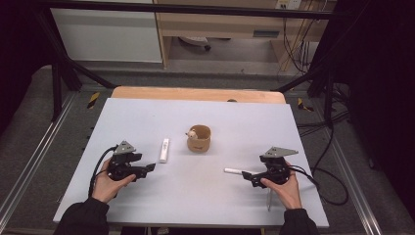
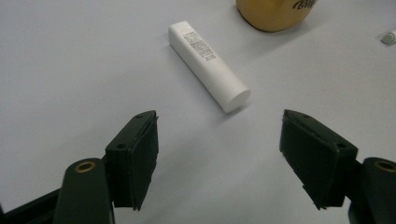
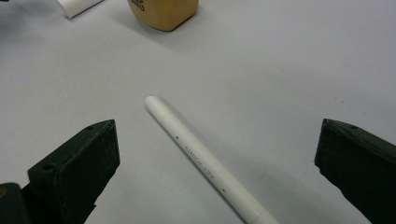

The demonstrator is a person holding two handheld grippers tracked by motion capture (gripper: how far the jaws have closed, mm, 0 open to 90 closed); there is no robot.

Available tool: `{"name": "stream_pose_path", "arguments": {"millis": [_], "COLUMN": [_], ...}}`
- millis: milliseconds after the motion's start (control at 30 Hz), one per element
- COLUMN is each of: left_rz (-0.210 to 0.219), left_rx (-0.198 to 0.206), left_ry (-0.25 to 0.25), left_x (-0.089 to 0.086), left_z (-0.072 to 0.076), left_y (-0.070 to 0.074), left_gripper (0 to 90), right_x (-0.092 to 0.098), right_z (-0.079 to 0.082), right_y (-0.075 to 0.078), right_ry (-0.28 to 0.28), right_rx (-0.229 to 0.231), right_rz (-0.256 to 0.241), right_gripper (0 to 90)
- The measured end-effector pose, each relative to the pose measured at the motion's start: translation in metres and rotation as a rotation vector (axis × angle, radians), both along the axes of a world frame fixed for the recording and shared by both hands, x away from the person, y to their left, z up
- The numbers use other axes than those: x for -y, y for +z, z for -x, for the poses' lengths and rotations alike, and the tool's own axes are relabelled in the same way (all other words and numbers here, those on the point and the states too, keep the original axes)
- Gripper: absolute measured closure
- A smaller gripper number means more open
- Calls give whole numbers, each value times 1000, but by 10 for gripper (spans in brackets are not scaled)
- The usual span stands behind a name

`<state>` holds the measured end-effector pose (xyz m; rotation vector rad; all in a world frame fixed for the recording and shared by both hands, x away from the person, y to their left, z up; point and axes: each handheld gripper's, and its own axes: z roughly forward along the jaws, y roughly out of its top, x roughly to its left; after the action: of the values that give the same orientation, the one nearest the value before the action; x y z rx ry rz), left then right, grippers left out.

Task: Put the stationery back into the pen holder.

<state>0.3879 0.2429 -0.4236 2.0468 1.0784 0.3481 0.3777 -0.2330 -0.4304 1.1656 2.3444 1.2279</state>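
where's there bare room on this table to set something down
The far strip behind the cup is bare, as are both far corners of the table. The near middle, between the left gripper and right gripper, is open. Crowded: around the cup, white tube and pen.

Bare grey table [image 1: 195, 196] lies between the left gripper [image 1: 149, 168] and right gripper [image 1: 246, 174]. Ahead of the left one, jaws spread wide, a white tube [image 2: 208, 65] lies flat. A white pen [image 3: 205, 161] lies between the right one's spread jaws. Farther back the tan cup [image 1: 198, 138] stands mid-table, with bare surface around it.
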Motion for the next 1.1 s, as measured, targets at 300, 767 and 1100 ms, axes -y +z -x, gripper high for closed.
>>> {"name": "stream_pose_path", "arguments": {"millis": [300,767,1100], "left_rz": [-29,-100,-148], "left_rx": [-29,-47,-77], "left_ry": [61,117,173], "left_x": [17,50,66], "left_z": [-17,-32,-33], "left_y": [1,0,-9], "left_gripper": [274,257,362], "right_x": [2,3,3], "right_z": [1,2,2], "right_y": [1,2,2], "right_ry": [-7,-10,-8], "right_rx": [0,5,8], "right_rz": [-8,-13,-11], "right_gripper": [6,6,6]}}
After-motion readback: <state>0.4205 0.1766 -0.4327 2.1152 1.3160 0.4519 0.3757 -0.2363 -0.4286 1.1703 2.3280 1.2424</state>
